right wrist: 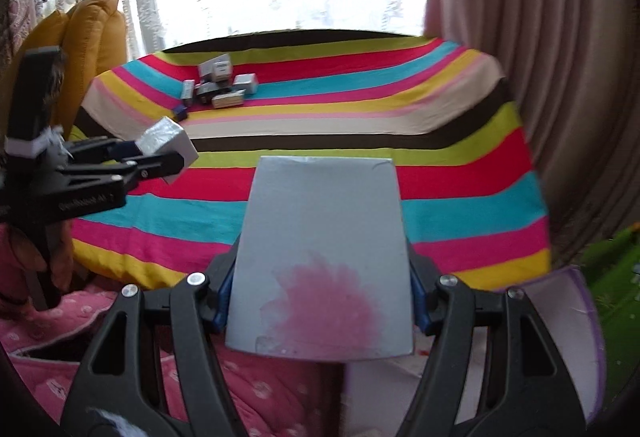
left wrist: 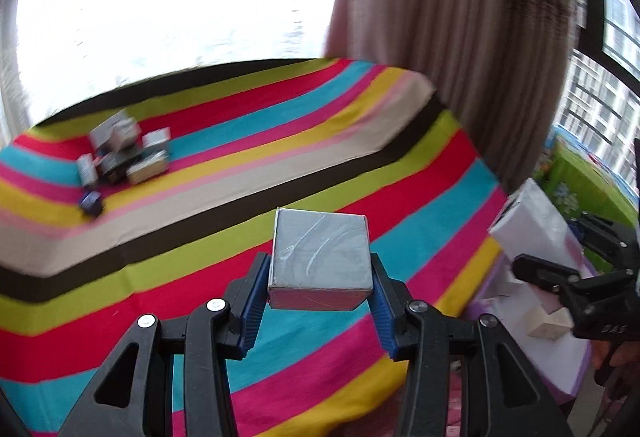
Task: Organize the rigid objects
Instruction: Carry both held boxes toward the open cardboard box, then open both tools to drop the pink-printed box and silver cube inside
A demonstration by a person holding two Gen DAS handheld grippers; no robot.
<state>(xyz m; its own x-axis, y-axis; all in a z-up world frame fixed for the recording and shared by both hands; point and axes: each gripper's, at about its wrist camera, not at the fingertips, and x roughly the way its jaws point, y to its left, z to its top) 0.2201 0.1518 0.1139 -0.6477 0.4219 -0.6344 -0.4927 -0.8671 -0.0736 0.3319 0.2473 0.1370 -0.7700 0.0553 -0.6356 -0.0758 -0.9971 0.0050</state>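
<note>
A small silver-grey box (left wrist: 320, 237) is clamped between the blue pads of my left gripper (left wrist: 319, 263), held in the air over the striped cloth (left wrist: 400, 165). My right gripper (right wrist: 322, 261) is shut on a larger white box with a pink blotch (right wrist: 324, 221). Each view shows the other hand too: the left gripper (right wrist: 160, 153) with its silver box (right wrist: 168, 137), and the right gripper (left wrist: 560, 249) with its white box (left wrist: 532, 221). A pile of small boxes (left wrist: 124, 153) (right wrist: 220, 85) lies far back on the cloth, with a dark blue box (left wrist: 91, 203) beside it.
The striped cloth (right wrist: 440, 197) covers a raised ledge under a bright window. A brown curtain (right wrist: 540, 37) hangs at the right and yellow cushions (right wrist: 92, 33) stand at the left. Below are a pink quilt (right wrist: 60, 317) and a white, purple-rimmed container (right wrist: 560, 317).
</note>
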